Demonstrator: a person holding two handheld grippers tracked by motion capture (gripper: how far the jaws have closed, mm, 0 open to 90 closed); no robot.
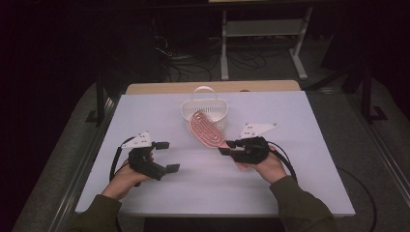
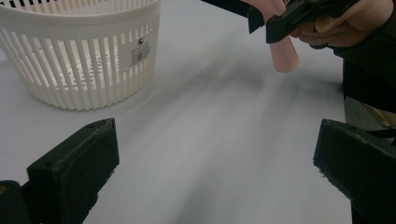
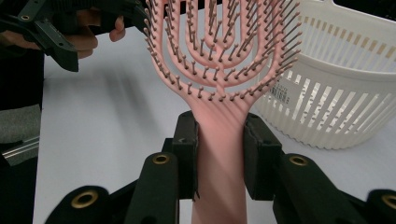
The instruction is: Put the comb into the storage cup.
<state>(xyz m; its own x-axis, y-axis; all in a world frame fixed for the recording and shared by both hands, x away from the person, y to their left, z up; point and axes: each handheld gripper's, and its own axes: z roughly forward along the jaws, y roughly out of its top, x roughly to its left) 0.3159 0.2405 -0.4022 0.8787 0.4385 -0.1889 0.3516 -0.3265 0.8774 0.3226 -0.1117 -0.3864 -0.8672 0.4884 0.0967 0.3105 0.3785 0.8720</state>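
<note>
While the left gripper [image 1: 165, 156] sits nearest with its jaws wide apart and nothing between them, the right gripper [image 1: 227, 147] is clamped on the handle of the pink hairbrush [image 3: 219, 65]. Its bristled head leans up toward the white basket [image 1: 204, 110], maybe touching the rim, hard to say.

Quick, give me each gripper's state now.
Left gripper: open, holding nothing.
Right gripper: shut on the pink brush handle, beside the basket.

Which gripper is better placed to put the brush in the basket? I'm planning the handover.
Right: the right gripper already clamps the pink hairbrush by its handle beside the white basket; the left gripper is open, farther off.
</note>
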